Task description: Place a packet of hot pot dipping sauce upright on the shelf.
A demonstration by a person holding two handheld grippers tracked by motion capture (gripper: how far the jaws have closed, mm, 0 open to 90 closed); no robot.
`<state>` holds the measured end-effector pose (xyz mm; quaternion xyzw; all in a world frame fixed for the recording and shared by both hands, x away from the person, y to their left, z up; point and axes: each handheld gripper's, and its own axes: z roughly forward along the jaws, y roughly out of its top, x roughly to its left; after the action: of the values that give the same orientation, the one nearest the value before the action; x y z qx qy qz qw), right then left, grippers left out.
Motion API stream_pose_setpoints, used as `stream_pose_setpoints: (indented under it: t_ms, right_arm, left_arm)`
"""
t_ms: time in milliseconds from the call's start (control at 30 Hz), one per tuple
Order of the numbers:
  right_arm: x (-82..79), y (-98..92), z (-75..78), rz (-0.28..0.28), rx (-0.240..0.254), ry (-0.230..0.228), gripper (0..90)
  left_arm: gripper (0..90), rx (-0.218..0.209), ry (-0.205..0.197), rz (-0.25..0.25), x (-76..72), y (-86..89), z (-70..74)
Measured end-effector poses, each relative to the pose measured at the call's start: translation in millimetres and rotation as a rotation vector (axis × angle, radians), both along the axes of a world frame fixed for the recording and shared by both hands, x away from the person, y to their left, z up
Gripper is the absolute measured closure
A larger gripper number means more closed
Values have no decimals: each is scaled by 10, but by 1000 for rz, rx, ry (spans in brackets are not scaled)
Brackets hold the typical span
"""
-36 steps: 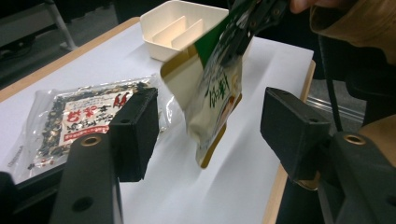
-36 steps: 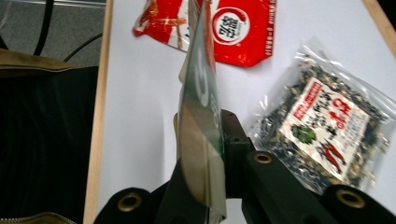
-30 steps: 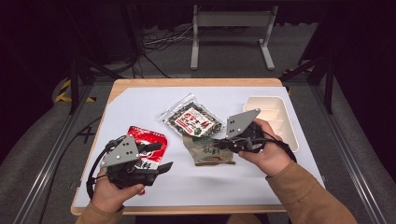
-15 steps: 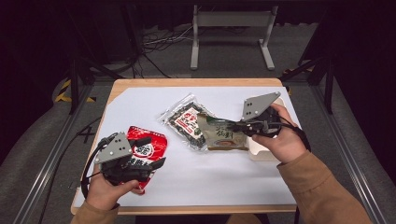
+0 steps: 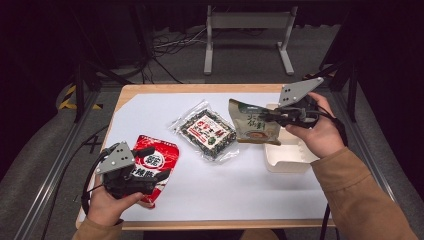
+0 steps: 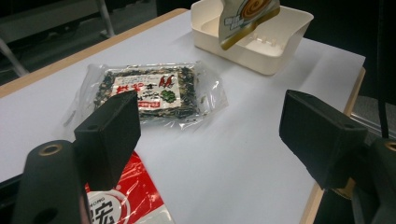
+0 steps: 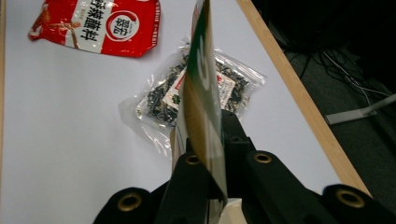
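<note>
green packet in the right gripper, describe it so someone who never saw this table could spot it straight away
Start at the white table and go to the cream tray at its right edge. The green packet hangs just above the tray's near-left rim, pinched by the right gripper. It is the one packet off the table; the red packet and the clear seaweed packet lie flat.

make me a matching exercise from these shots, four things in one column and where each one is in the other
Things:
1. green packet
2. red packet
3. clear seaweed packet
4. cream tray

Places:
A. flat on the mat, mid-table
B. clamped in the right tongs, lifted off the mat
C. under the open left tongs
D. at the table's right side, nothing inside

Pairs: 1-B, 2-C, 3-A, 4-D
</note>
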<state>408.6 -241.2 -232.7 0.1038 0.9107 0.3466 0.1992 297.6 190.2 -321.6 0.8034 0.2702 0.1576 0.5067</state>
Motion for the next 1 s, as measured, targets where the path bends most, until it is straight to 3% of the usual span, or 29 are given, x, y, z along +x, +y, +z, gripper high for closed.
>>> stream_pose_setpoints:
  t_ms: [333,1000]
  right_arm:
    - [237,-196,103,-25,6,-14,895]
    - [582,-522,132,-61,28,-78,893]
  left_arm:
    - [212,-33,17,37,36,113,-31]
    - [205,-33,32,44,164,120,-91]
